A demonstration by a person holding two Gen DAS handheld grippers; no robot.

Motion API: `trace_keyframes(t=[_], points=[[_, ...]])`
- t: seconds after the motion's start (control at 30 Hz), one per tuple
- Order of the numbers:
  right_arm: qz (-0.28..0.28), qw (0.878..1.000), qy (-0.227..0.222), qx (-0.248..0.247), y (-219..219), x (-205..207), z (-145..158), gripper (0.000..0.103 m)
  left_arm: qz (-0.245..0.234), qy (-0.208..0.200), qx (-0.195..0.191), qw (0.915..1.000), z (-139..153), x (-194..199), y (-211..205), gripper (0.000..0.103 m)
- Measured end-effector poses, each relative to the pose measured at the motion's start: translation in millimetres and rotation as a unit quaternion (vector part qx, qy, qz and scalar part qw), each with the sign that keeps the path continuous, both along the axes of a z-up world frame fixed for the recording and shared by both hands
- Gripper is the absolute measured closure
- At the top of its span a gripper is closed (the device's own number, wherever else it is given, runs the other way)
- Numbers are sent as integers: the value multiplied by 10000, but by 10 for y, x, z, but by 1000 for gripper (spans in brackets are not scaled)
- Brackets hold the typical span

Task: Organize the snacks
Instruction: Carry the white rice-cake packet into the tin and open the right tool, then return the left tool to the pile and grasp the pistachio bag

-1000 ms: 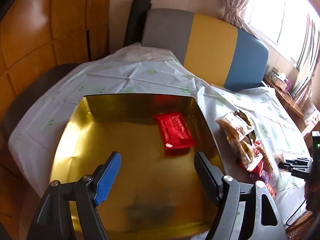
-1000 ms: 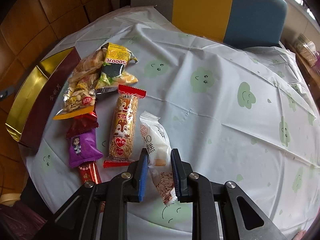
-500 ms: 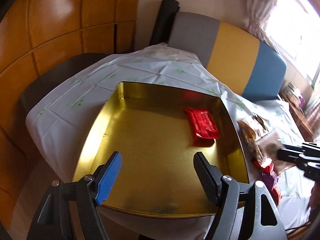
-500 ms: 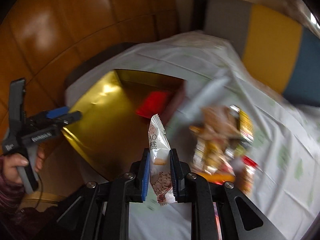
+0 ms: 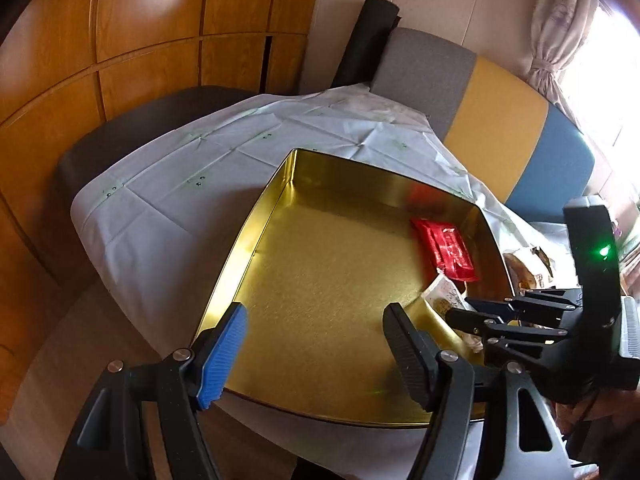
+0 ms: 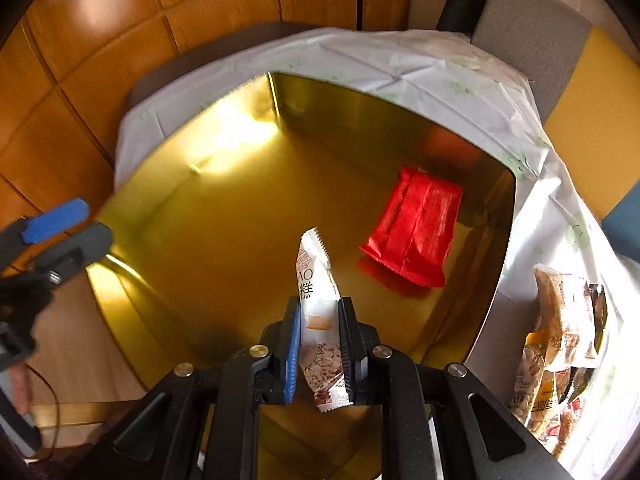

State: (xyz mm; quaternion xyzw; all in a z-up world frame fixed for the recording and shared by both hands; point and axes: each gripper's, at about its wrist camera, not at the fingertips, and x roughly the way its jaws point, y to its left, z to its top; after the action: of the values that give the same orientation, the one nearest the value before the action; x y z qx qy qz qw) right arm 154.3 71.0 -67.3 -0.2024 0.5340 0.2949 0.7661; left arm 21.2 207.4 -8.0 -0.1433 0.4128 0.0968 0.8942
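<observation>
- Snack transfer under way: right gripper [image 6: 319,350] carries a white snack packet [image 6: 318,312] over the gold tin [image 5: 256,236], which sits on a table w/ a white cloth [image 5: 168,184].
- Packet hangs above the tin's near-right part, not yet touching the floor of the tin as far as I can tell.
- Right jaws: pinched almost fully together, pads pressing both flat sides of the packet around its middle; top end sticks up past the fingertips, bottom end hangs back toward the camera.
- Red packet [image 6: 414,226] already lies flat inside the tin, near its far-right corner, apart from the white one.
- Left gripper [image 5: 314,344] hovers over the tin's near edge, jaws wide and nothing between them; they've just been closing a little but remain far apart. Blue pad [image 5: 222,354] and black pad both clear of the tin.
- More snacks [image 6: 564,344] wait in a heap on the cloth, just beside the tin's right wall.
- Next move, my guess: lower the white packet, let go so it lands flat beside the red one w/o overlapping, then head back to the heap.
- Risk: thin, floppy wrapper could stick to a pad or land on edge.
</observation>
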Motion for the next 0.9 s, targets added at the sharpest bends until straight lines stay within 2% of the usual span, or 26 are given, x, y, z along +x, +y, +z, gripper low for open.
trace_keyframes(t=[0.13, 0.2, 0.23, 0.27, 0.57, 0.63, 0.73, 0.9], points=[[-106, 9998, 100, 114, -71, -7, -15, 82, -27, 23, -20, 10000, -29, -6, -6, 32], [-208, 9994, 174, 204, -119, -24, 17, 74, -18, 22, -49, 10000, -25, -6, -11, 32], [-259, 9991, 202, 281, -171, -56, 60, 63, -20, 12, -52, 10000, -22, -9, -14, 32], [-275, 9986, 194, 407, -211, -80, 115, 56, -26, -1, -76, 10000, -17, -13, -17, 33], [-653, 9920, -315, 1035, -701, -244, 571, 55, -263, -38, 49, 9996, 42, -26, -161, 38], [-844, 9892, -450, 1110, -915, -271, 666, 49, -411, -122, 12, 9991, 84, -33, -222, 38], [-1159, 9844, -532, 1214, -1261, -294, 766, 48, -583, -161, -30, 9982, 136, -17, -328, 38], [-1853, 9750, -665, 1029, -1990, -325, 801, 43, -872, -142, -8, 9961, 197, 52, -556, 38]])
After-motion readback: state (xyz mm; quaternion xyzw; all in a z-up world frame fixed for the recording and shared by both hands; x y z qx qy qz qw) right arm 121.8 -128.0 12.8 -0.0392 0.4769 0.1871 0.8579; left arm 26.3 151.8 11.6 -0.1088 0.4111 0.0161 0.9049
